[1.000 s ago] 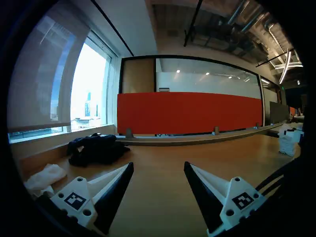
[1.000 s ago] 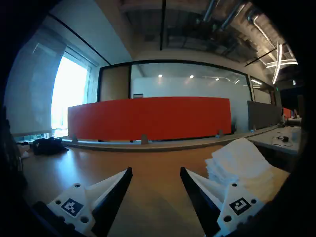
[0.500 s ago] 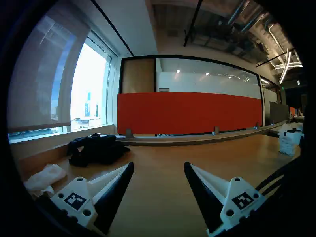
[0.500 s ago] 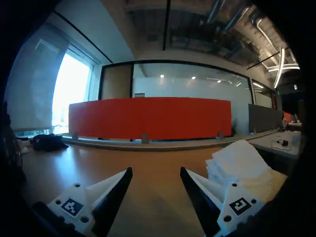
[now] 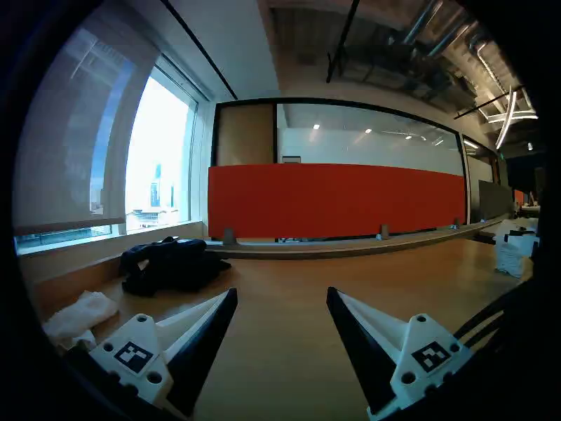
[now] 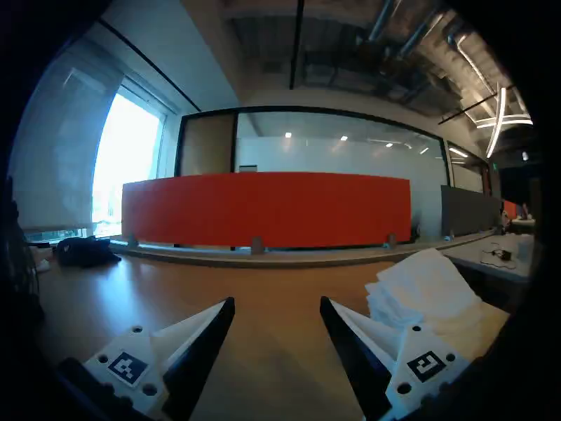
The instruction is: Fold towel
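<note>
Two grippers are held level and low over a long wooden table [image 5: 294, 337], both pointing toward a red partition [image 5: 336, 200] at its far edge. The left gripper [image 5: 280, 290] has its fingers spread apart with nothing between them; the right gripper [image 6: 277, 299] is likewise released and empty. A stack of folded white towels [image 6: 428, 291] sits on the table just beside the right gripper's right finger; in the left gripper view the same stack appears far off to the right. Behind the partition stands a glass wall under exposed ceiling pipes [image 6: 393, 28], with a bright window [image 5: 158, 168] to the left. The left gripper view takes in a black bag [image 5: 172, 265] and, nearer, a crumpled white cloth [image 5: 80, 312].
</note>
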